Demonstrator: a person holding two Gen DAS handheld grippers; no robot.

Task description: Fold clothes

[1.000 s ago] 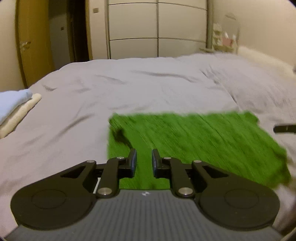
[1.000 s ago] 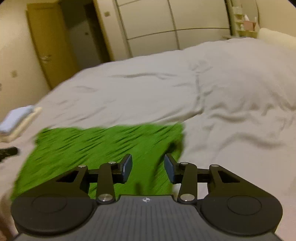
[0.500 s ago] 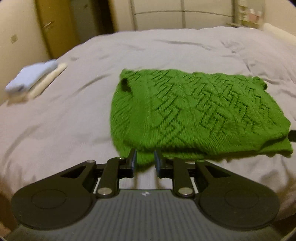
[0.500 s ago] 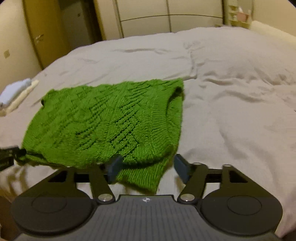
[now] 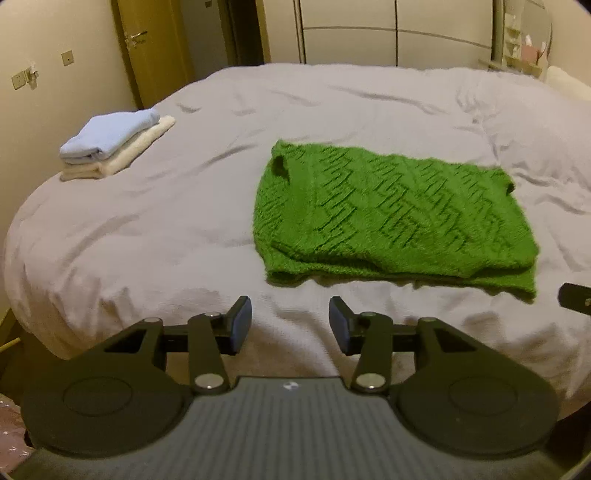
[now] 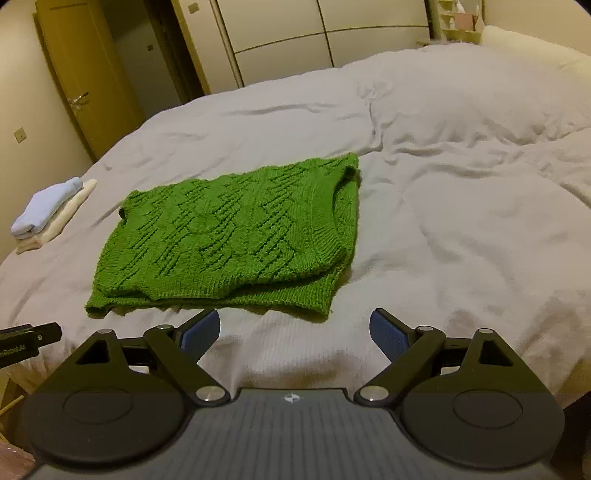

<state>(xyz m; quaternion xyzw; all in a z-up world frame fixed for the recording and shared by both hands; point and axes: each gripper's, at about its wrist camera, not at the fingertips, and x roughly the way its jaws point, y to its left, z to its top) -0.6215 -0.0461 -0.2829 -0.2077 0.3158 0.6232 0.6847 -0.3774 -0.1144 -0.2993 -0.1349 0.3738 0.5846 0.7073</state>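
Observation:
A green knitted sweater [image 5: 388, 218] lies folded flat on the grey bedspread [image 5: 166, 229], its front hem near the bed's edge. In the right wrist view the same green sweater [image 6: 236, 236] sits left of centre. My left gripper [image 5: 290, 326] hangs open above the bed's front edge, a little short of the sweater's left front corner, with nothing between its fingers. My right gripper [image 6: 293, 332] is open wide, just short of the sweater's right front corner, and holds nothing. The tip of the left gripper [image 6: 33, 338] shows at the left edge of the right wrist view.
A folded pale blue garment on a folded cream one [image 5: 114, 142] is stacked at the bed's left edge. A wooden door [image 5: 151, 48] and white wardrobe fronts [image 5: 395, 33] stand beyond the bed. A pillow [image 6: 524, 40] lies far right.
Both grippers have let go of the sweater, opened wider and drawn back toward the bed's front edge. The sweater now lies still, folded over.

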